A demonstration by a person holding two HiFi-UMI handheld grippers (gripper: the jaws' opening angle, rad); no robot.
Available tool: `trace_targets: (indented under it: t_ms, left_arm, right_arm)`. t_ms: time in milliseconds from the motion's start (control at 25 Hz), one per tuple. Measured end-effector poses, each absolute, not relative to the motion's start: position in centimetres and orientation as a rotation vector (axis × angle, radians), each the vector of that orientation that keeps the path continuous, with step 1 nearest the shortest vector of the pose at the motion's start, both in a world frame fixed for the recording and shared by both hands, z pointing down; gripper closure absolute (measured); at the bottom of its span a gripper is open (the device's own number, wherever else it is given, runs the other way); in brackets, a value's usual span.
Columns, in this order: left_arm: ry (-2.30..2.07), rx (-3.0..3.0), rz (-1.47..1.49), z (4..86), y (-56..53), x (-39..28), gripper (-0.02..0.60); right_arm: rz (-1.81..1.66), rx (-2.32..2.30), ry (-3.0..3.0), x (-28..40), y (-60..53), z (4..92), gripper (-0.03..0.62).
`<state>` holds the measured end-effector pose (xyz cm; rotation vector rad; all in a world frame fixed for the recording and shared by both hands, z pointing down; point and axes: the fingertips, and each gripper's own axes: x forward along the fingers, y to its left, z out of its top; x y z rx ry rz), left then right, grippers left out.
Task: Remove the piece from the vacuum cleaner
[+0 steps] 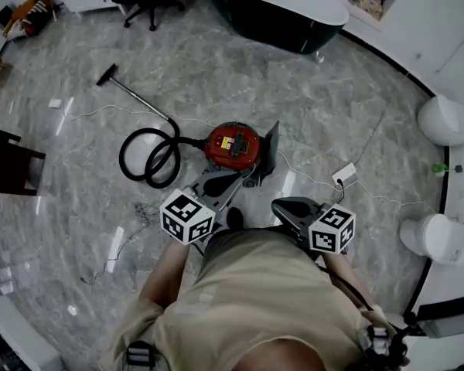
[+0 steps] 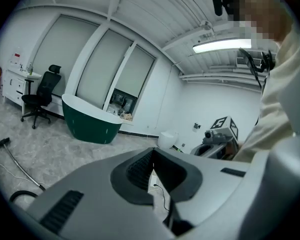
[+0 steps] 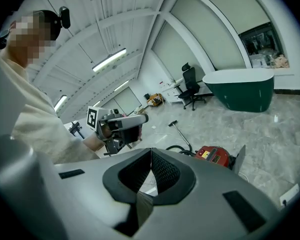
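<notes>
One vacuum cleaner (image 1: 232,145) (red), one bathtub (image 1: 278,14)

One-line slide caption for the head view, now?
Left gripper and right gripper, both shut and empty, held near the red vacuum cleaner, its hose coiled on the grey floor.

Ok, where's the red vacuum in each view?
Head view: vacuum on the floor, near the centre.
Left gripper view: its red body is not in it; only its hose shows at the lower left edge.
Right gripper view: low, right of centre.
Shared landmark: the green tub, in all three views.
</notes>
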<state>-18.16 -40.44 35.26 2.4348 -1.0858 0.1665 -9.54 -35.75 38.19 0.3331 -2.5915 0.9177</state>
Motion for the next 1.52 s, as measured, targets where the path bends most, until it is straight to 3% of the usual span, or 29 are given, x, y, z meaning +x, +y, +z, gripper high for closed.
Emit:
trace_targets:
  t_ms: [280,520,1080,1520]
  left_arm:
    - [-1.094,2.431,0.194,36.3,-40.9,-20.4,0.577]
    - [-1.098,2.37,0.22,37.8,-40.9,-21.1,0.577]
    - [-1.07,2.303,0.393,40.2,-46.7,-16.7,0.577]
    - [-1.077,2.196,0.537,46.2,-51.6,-15.6,0.577]
  right_arm:
    - [1.022,0.341,-2.512,-12.0,-36.8,39.4,0.591]
    - [1.528,0.412,-2.349,-12.0,-39.7,41.5,0.591]
    - [1.661,0.429,-2.269,-8.0,-47.3,46.3,0.591]
    - [1.693,0.472,-2.121,-5.0,-53.6,56.5,0.591]
